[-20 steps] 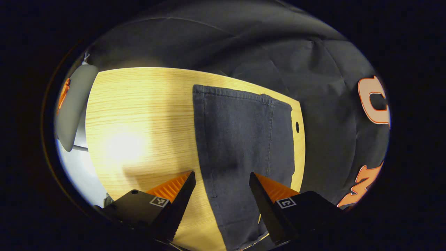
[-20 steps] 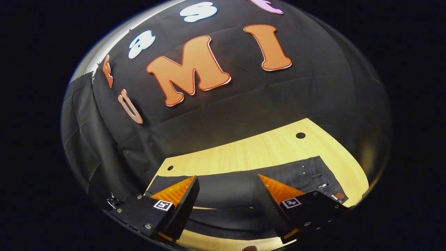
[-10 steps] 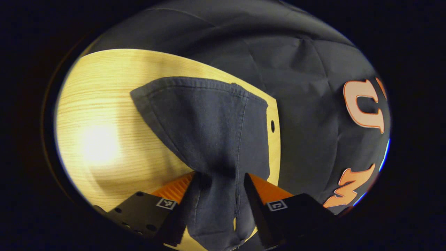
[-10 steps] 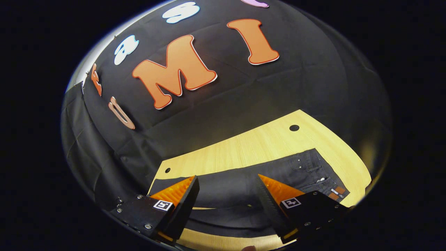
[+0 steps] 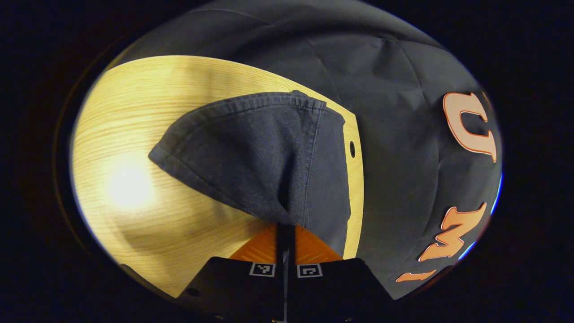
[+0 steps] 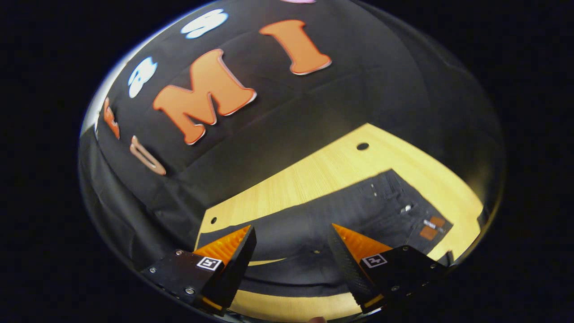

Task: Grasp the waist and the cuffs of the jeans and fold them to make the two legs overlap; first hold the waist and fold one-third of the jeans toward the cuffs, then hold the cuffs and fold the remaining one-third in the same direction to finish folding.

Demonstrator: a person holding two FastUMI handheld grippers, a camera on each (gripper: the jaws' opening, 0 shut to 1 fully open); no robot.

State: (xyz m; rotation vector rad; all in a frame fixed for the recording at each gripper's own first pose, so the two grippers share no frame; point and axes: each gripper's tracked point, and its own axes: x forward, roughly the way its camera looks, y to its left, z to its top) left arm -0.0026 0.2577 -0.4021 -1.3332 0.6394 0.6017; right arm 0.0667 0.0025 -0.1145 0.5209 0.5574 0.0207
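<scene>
Jeans [image 5: 269, 152]: left hand-held gripper [image 5: 285, 237] clamped on cuff fabric; right hand-held gripper [image 6: 291, 251] apart over them. Grip waist before folding across bench [image 5: 134, 134].

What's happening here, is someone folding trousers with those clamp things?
Yes. A person holds a two-finger tool in each hand and is folding dark jeans on a wooden table. The left tool is shut on the jeans near the cuff end, and the fabric there is lifted and bunched toward it. The right tool hangs open above the legs, gripping nothing, with the waist off to its right. No fold is finished yet.
</scene>
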